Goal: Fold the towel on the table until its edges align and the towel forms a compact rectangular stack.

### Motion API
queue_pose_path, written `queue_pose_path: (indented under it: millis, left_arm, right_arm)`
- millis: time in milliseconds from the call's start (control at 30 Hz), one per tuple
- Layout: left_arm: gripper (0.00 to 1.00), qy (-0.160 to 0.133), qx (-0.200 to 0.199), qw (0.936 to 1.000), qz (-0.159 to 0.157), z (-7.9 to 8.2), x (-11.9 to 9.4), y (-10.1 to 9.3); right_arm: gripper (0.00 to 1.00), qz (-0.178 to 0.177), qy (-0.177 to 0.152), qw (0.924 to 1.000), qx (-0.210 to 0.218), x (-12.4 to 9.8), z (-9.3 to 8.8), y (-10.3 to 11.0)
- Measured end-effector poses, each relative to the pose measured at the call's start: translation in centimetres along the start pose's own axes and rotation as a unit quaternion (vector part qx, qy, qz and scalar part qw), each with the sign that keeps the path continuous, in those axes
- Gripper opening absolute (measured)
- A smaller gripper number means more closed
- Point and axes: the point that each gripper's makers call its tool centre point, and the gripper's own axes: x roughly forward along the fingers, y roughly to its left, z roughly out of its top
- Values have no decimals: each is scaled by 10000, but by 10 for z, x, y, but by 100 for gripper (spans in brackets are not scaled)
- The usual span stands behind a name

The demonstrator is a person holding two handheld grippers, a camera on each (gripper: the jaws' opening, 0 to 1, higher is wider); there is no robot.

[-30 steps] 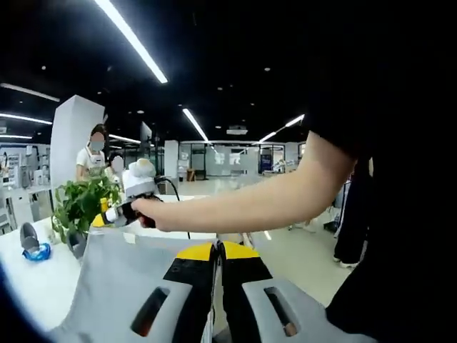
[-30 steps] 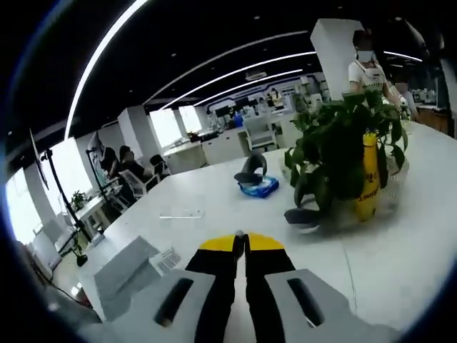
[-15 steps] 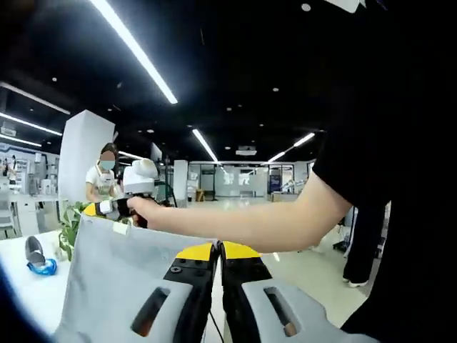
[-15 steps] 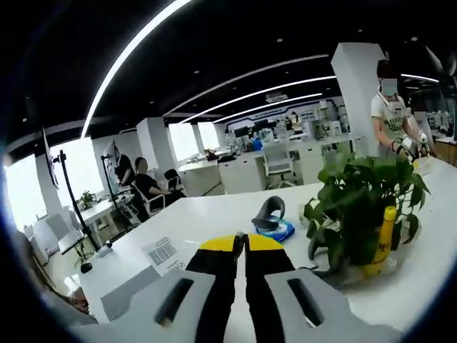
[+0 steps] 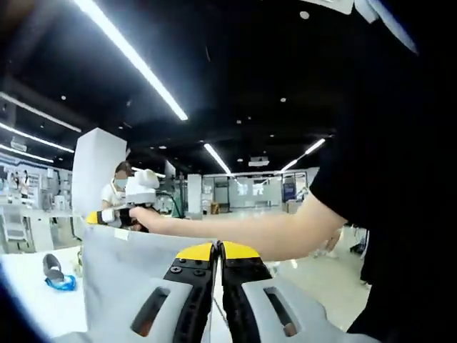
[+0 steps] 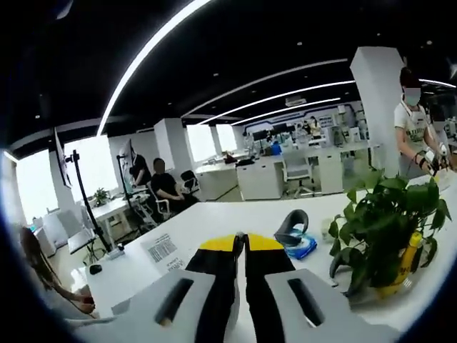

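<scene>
Spanning an open-plan office, white table (image 6: 235, 214) with potted plant (image 6: 382, 229).

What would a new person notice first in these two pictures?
In the left gripper view, a grey towel hangs spread out, held up at its far top corner by the right tongs and at the near edge by the shut left tongs. A bare forearm stretches across that view. In the right gripper view, a leafy potted plant stands on the white table.

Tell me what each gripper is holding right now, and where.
Both hold the grey towel by its top edge: left gripper shut on one corner, right gripper on the other, towel hanging between.
</scene>
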Motion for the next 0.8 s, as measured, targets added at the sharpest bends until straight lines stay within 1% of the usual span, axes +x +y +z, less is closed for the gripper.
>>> queue_pose_path:
  millis: [33, 100, 133, 167, 233, 267, 333, 367, 400, 467, 500, 600, 633, 667, 733, 800]
  left_arm:
    - [2, 78, 140, 9999, 56, -2, -3, 1]
    - [2, 253, 596, 9978, 128, -4, -13, 2]
    - [2, 263, 603, 9977, 157, -3, -16, 3]
    - [2, 239, 464, 9985, 157, -2, -21, 4]
    - [2, 122, 135, 9993, 315, 0, -32, 12]
    - [2, 98, 2, 9991, 418, -1, -41, 18]
    - [2, 127, 92, 9979, 628, -1, -56, 28]
    - [2, 166, 65, 9975, 682, -2, -62, 30]
    - [2, 173, 84, 9964, 821, -2, -72, 34]
    - [2, 172, 8, 9955, 936, -1, -83, 38]
    - [2, 135, 5, 9941, 1081, 1, -92, 43]
    - [2, 187, -61, 9933, 1140, 1, -105, 45]
    - [2, 223, 2, 9918, 1254, 0, -112, 48]
    - [2, 252, 14, 9912, 1299, -1, -116, 49]
    - [2, 333, 22, 9899, 1381, -4, -126, 50]
    - [2, 402, -67, 9885, 1455, -9, -134, 51]
  right_arm:
    - [0, 7, 11, 10000, 16, 1, -1, 1]
    - [0, 96, 63, 9999, 57, 7, -3, 8]
    - [0, 167, 80, 9998, 92, 12, -5, 14]
    - [0, 222, 99, 9997, 98, 17, -6, 22]
    - [0, 276, 123, 9995, 40, 25, -8, 30]
    - [0, 308, 156, 9994, 3, 31, -10, 35]
    - [0, 357, 200, 9992, 8, 41, -14, 43]
    - [0, 389, 221, 9990, 12, 45, -16, 46]
    - [0, 425, 230, 9988, 46, 49, -17, 50]
    - [0, 550, 231, 9981, 117, 58, -19, 61]
    - [0, 606, 217, 9978, 142, 63, -20, 69]
    - [0, 797, 253, 9963, 202, 75, -23, 86]
    - [0, 815, 259, 9962, 193, 78, -24, 89]
    - [0, 871, 276, 9957, 173, 83, -26, 96]
    - [0, 1006, 312, 9941, 264, 90, -30, 107]
    - [0, 1081, 354, 9931, 297, 95, -34, 115]
